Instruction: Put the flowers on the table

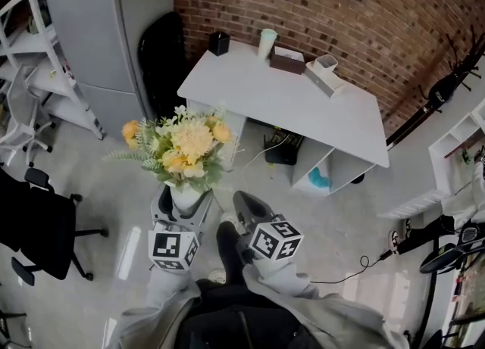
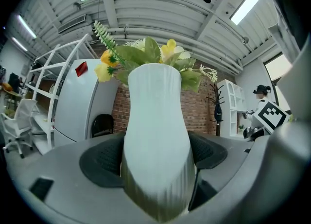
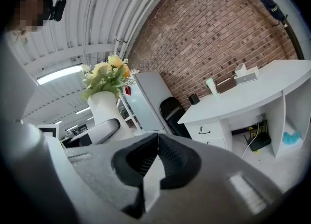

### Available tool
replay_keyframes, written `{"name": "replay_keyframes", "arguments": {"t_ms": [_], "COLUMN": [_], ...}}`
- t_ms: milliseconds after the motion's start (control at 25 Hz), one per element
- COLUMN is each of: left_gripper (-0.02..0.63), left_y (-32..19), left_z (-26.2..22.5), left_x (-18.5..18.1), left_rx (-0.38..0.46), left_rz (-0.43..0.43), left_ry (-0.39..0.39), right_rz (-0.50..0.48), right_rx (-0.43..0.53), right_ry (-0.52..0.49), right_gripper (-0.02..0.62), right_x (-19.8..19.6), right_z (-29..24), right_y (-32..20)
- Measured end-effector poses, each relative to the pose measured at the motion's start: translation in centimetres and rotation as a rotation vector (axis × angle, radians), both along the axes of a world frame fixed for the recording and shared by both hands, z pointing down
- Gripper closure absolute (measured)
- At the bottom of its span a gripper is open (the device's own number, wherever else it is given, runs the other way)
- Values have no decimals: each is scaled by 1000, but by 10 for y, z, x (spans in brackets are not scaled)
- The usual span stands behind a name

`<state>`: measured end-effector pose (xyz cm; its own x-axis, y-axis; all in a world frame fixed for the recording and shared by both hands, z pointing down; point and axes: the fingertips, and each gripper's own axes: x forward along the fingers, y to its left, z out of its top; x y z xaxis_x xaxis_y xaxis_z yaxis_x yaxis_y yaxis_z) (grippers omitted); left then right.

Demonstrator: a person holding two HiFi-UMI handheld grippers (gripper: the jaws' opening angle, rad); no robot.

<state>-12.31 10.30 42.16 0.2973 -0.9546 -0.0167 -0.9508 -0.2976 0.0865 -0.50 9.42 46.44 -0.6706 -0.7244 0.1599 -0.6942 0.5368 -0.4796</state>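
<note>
left gripper (image 2: 155, 156) clenched on white vase (image 2: 155, 116), upright so flowers (image 1: 182, 143) don't spill | right gripper (image 3: 157, 140) closed, empty, alongside | flowers in air, short of table (image 1: 250, 90) near-left corner, likely landing spot

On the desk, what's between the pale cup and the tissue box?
A flat dark brown box lies between the cup and the tissue box, clearest in the head view.
</note>
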Motion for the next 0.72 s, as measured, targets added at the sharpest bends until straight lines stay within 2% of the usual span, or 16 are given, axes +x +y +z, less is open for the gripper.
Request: {"name": "replay_keyframes", "arguments": {"t_ms": [360,720], "left_gripper": [196,196], "left_y": [-100,-194], "left_z": [-11,-9], "left_x": [17,42], "left_rx": [-5,-2], "left_rz": [-3,7], "left_ry": [20,4], "right_rz": [-27,-44], "right_rx": [-9,2], "right_ry": [-12,-15], "right_gripper": [595,595], "right_x": [13,30], "right_z": [-11,-13], "right_y": [-95,-191]}}
